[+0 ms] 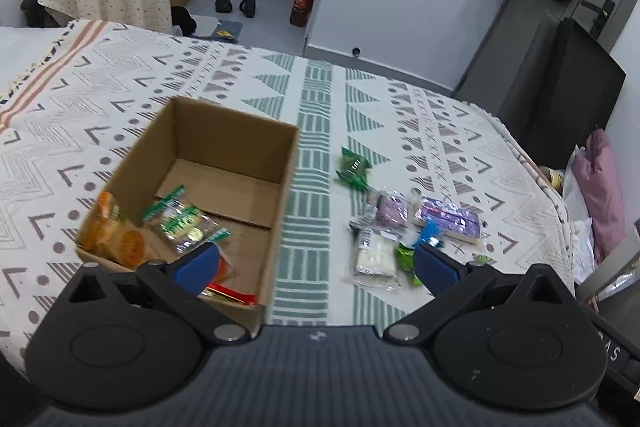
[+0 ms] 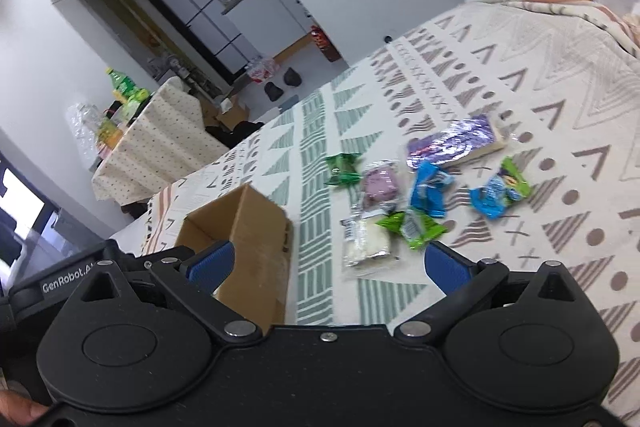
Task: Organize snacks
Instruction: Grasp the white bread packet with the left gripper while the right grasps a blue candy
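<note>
The cardboard box (image 1: 224,163) stands open-topped on the patterned cloth (image 1: 120,99) at the left of the work area. Inside it, against the near left wall, lie the orange packets (image 1: 116,233); just right of them a clear packet with green print (image 1: 182,223) rests on the box floor, and a red-edged packet (image 1: 230,293) lies at the near corner, partly hidden by the tool. The left gripper (image 1: 316,263) hangs above the near right wall of the box, its blue pads spread wide, holding nothing. To the right of the box, on the cloth, the loose snacks form a cluster well apart from it: a dark green packet (image 2: 342,169) farthest back, a mauve packet (image 2: 380,185), a white packet (image 2: 366,247) nearest the tool, a bright green packet (image 2: 416,229), a blue packet (image 2: 430,193), a purple bar (image 2: 454,145) and, rightmost, a blue-and-green packet (image 2: 500,193). The right gripper (image 2: 328,265) hangs over the near edge of this cluster, jaws spread wide and empty.
</note>
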Tool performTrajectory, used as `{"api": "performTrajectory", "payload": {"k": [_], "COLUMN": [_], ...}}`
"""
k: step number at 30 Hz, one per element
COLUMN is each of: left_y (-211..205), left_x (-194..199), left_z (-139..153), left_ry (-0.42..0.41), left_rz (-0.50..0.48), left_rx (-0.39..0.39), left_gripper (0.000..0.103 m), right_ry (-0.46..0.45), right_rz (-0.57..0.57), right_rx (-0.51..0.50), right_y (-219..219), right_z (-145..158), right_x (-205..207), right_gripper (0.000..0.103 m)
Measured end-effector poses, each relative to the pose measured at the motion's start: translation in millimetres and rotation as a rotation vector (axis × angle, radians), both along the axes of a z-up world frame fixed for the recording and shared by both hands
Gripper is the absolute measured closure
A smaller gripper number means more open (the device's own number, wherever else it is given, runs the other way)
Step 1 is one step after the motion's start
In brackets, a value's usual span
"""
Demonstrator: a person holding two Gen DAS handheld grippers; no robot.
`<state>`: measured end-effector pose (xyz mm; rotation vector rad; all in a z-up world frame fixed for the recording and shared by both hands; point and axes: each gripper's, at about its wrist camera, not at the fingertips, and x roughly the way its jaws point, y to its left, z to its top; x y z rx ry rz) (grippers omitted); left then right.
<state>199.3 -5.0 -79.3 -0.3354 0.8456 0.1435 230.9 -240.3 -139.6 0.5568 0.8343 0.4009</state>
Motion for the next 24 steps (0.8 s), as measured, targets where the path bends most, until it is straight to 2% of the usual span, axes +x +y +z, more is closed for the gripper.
{"api": "performTrajectory", "payload": {"k": [13,19,24], "left_y": [-34.0,-42.0,-48.1], "left_x": [21.8,34.6,45.5], "left_z": [-18.9,-30.6,-43.2], "left_ry": [0.024,0.02,0.019], "left_rz": [-0.066,-0.088,-0.102], "left_rx": [-0.016,-0.034,-0.037], "left_gripper": [0.0,0.001,0.003], "right_ry": [0.136,0.189,0.191], "right_rz": [-0.228,-0.309,-0.332], "right_rx": [0.061,0.111,0.095], "right_y": [-63.6,-75.2,-75.5], "right_z": [-28.8,-44.9,-52.3], "right_x": [14.3,19.2,25.5], "right_gripper": [0.002,0.009,0.019]}}
